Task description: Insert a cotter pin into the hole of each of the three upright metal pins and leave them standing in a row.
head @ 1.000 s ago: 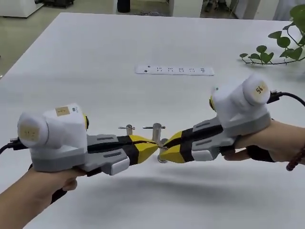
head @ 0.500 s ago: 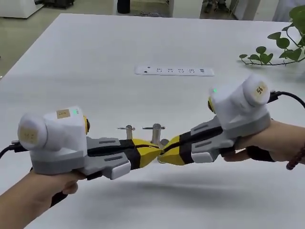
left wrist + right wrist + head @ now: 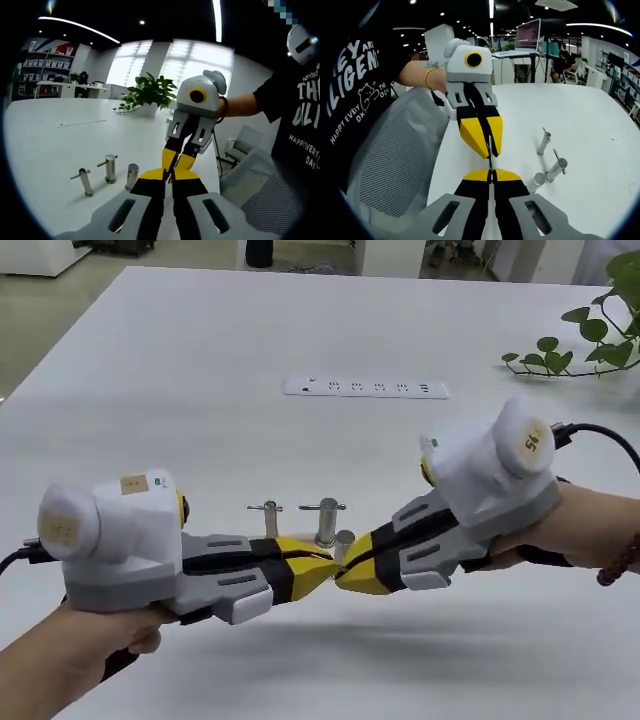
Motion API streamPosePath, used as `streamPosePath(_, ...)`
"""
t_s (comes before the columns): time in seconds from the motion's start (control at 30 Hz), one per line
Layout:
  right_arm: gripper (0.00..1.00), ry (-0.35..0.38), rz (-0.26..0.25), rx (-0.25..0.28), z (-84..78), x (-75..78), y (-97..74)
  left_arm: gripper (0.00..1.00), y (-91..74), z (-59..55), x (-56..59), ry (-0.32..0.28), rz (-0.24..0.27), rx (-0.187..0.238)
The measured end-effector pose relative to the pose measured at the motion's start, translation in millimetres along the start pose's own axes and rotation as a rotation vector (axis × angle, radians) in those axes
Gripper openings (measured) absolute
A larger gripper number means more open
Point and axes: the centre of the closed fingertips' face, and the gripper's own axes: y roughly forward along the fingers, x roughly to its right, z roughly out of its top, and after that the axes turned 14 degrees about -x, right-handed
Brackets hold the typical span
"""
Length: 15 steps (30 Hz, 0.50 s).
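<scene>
Left hand-held gripper (image 3: 326, 558) and right hand-held gripper (image 3: 341, 577) tip to tip, jaws of both closed on cotter pin (image 3: 490, 150). Bare metal pin (image 3: 344, 538) upright on counter (image 3: 300, 340), just 12 o'clock of tips.

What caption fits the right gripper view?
Right gripper and left gripper pinch one cotter pin beside three upright metal pins.

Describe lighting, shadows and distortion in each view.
Head view: even, soft light; the left gripper and right gripper cast a faint, blurred shadow on the white table. Left gripper view: fisheye bends the room, windows washed out. Right gripper view: same bending, ceiling lights glare, cotter pin sharp.
</scene>
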Motion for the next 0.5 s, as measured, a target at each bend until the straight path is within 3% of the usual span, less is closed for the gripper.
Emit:
streamPosePath(0.17,0.00,-0.027,-0.015,-0.035,-4.5,3.9,0.8,0.02,2.3,-1.7,-2.4,0.016,0.020,-0.009)
streamPosePath(0.23,0.00,-0.049,-0.030,-0.076,-10.9,6.6,2.4,0.02,4.6,-3.3,-3.5,0.022,0.030,-0.018)
streamPosePath(0.5,0.00,-0.069,-0.060,-0.142,-22.7,12.7,1.7,0.15,7.2,-6.3,-18.3,0.009,0.122,-0.025)
